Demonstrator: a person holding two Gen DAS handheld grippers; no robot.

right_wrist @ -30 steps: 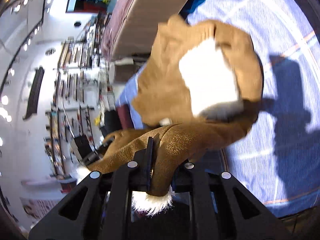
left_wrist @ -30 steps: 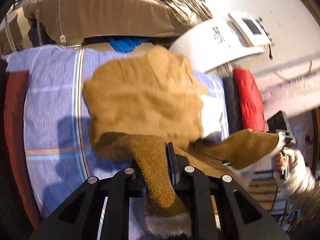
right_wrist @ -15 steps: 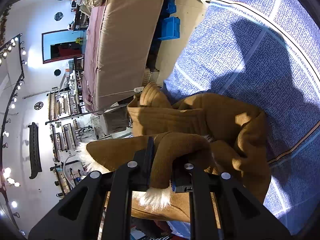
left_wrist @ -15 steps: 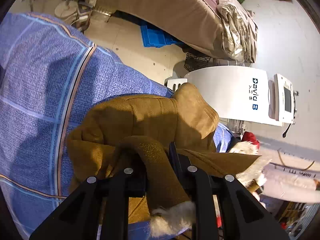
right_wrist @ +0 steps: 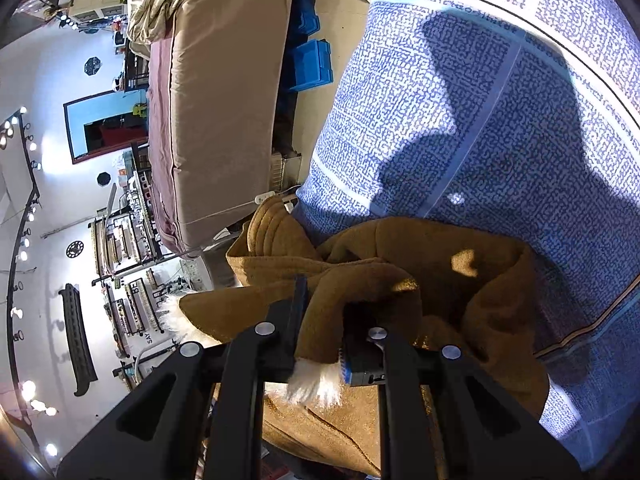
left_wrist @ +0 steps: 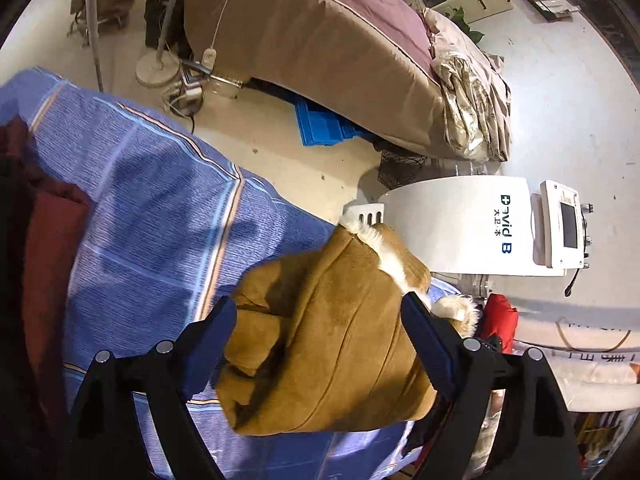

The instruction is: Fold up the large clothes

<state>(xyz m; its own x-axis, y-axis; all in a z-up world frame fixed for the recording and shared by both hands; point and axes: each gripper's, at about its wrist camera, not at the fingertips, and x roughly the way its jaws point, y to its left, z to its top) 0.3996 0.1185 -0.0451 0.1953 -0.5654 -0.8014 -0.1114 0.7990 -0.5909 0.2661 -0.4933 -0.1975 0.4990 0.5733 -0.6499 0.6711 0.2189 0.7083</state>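
Left gripper (left_wrist: 318,322) is standing wide open, jaws spread to either side of the tan coat (left_wrist: 328,340) and gripping nothing; whether the pads are touching the fabric, can't tell. In the left wrist view the coat is lying bunched in a thick fold at lower centre of the frame, resting on the blue plaid sheet (left_wrist: 152,208). White fleece lining (left_wrist: 390,258) is showing along the coat's upper right edge.

Right gripper (right_wrist: 322,320) is pinching a fold of the same coat (right_wrist: 460,280), jaws pressed together on it. A tuft of white fleece (right_wrist: 316,384) is sticking out below the pinch, lower centre of the right wrist view. From there the rest of the coat is spreading right and down across the sheet (right_wrist: 500,100), with a ribbed tan part (right_wrist: 272,228) poking up at centre left, past the sheet's edge.

Surroundings, left wrist view:
- dark red fabric (left_wrist: 44,248) is lying on the sheet at the left edge of the frame
- white machine (left_wrist: 480,228) with a small screen is sitting at right, just past the coat's far end
- bed with brown cover (left_wrist: 320,48) is running across the top
- blue crates (left_wrist: 320,124) are sitting under the bed, on the floor
- red item (left_wrist: 500,316) is showing at right, below the machine
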